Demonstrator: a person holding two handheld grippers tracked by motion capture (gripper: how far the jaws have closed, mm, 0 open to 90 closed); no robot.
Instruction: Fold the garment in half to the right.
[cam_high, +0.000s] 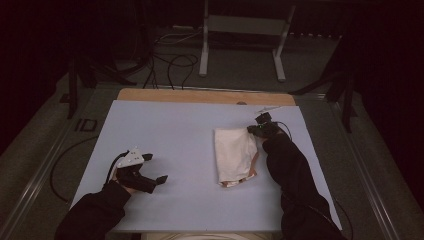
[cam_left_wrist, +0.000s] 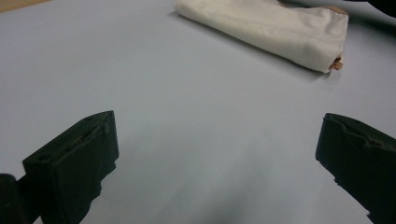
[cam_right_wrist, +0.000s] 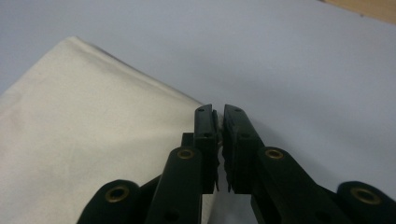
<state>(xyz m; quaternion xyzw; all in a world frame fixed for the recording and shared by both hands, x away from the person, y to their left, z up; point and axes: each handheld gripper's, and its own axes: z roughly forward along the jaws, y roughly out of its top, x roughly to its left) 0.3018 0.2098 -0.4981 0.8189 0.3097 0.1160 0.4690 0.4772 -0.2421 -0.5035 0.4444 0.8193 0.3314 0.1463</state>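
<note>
The pale blue-grey table top spans the high view, with a strip of bare wood along its far edge and dark cables on the grey floor beyond, which the gripper views leave out. On the right half of the table lies the folded cream-white cloth, a long rectangle running near to far, with a pinkish-brown edge peeping out along its right side and near corner. The left gripper view shows that same peeping edge at the cloth's end, a detail lost in the right gripper view, where the cloth is plain cream.

The right gripper sits at the cloth's far right corner. The right gripper view shows what the high view cannot: the right gripper's jaws pressed together with a thin sliver of the cloth's edge pinched between them.

The left gripper rests on the bare table well apart from the cloth, to its left; its jaws stand wide apart with nothing between them.
</note>
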